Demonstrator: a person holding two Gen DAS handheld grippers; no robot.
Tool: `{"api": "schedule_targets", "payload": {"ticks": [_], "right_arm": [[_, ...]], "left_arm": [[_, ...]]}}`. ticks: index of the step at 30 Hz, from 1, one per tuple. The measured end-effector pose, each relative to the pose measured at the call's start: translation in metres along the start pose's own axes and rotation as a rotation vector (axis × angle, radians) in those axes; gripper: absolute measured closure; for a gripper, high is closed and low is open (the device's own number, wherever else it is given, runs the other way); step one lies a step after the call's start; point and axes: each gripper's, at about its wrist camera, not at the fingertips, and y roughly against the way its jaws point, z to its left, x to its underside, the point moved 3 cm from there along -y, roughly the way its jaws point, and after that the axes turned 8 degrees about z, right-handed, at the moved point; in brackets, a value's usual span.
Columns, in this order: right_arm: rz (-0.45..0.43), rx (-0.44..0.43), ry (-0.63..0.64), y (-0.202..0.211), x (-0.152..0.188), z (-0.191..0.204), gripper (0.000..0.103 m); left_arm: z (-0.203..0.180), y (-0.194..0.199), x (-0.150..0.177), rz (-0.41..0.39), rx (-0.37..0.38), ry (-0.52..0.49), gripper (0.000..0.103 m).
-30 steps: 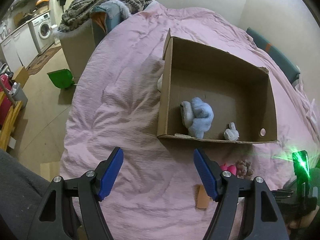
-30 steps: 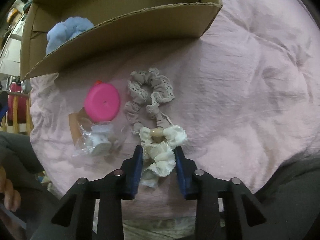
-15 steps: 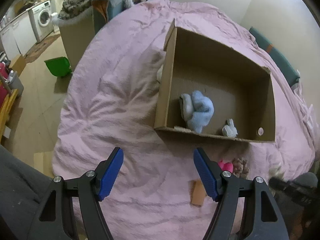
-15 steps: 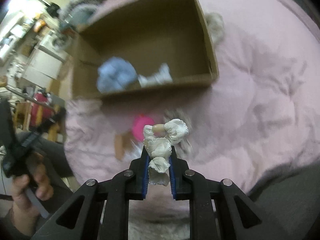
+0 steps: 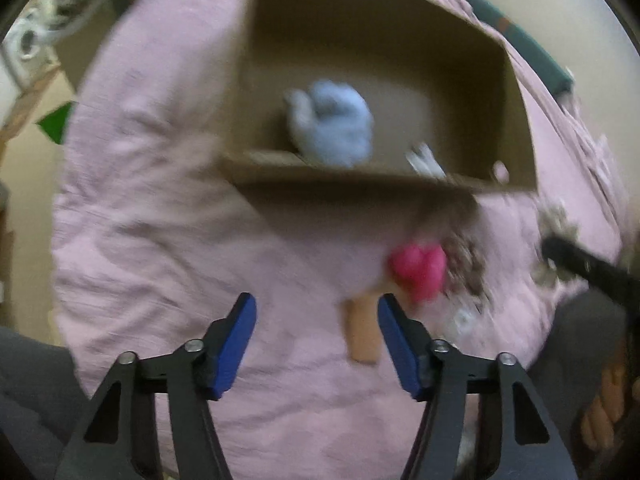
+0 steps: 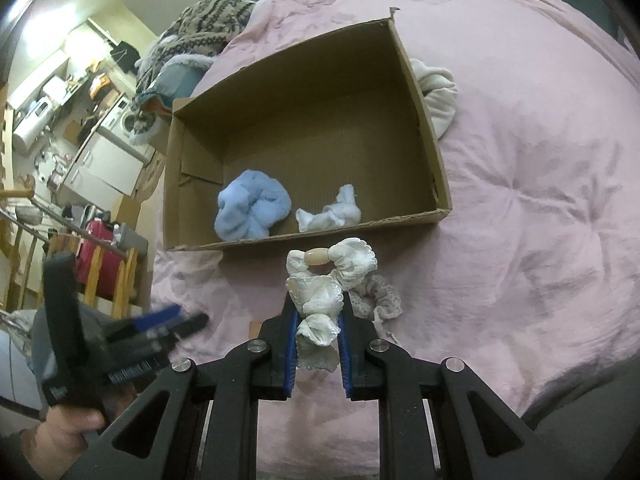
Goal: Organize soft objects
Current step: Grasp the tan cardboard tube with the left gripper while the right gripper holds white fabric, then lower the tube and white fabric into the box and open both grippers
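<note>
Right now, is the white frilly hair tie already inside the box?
No, the white frilly hair tie is pinched in the right gripper outside the near wall of the box, above the pink blanket.

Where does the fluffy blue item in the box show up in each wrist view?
Left wrist: blue fluffy item, upper centre, blurred, against the box's near wall.
Right wrist: blue fluffy item, left of centre, same spot in the box.
Shared landmark: cardboard box.

Cream lace scrunchie (image 6: 318, 300) w/ beige bead, pinched up off the pink duvet. Cardboard box (image 6: 434, 168), open top, holds fluffy blue scrunchie (image 6: 252, 210) + small white one (image 6: 330, 212) by near wall. Taupe lace scrunchie (image 6: 378, 296) flat on duvet, outside box.
</note>
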Motion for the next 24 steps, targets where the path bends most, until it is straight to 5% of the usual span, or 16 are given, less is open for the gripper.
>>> {"api": "schedule_targets", "payload": {"ticks": [10, 16, 24], "right_arm": [[-0.001, -0.025, -0.034, -0.005, -0.002, -0.006, 0.084], [0.012, -0.024, -0.035, -0.008, -0.001, -0.006, 0.084], [0.018, -0.021, -0.031, -0.010, -0.001, -0.005, 0.084]], "left_arm": [[-0.022, -0.047, 0.011, 0.151, 0.056, -0.037, 0.065], [-0.021, -0.051, 0.010, 0.160, 0.084, -0.023, 0.093], [-0.010, -0.031, 0.019, 0.127, 0.051, -0.015, 0.094]]}}
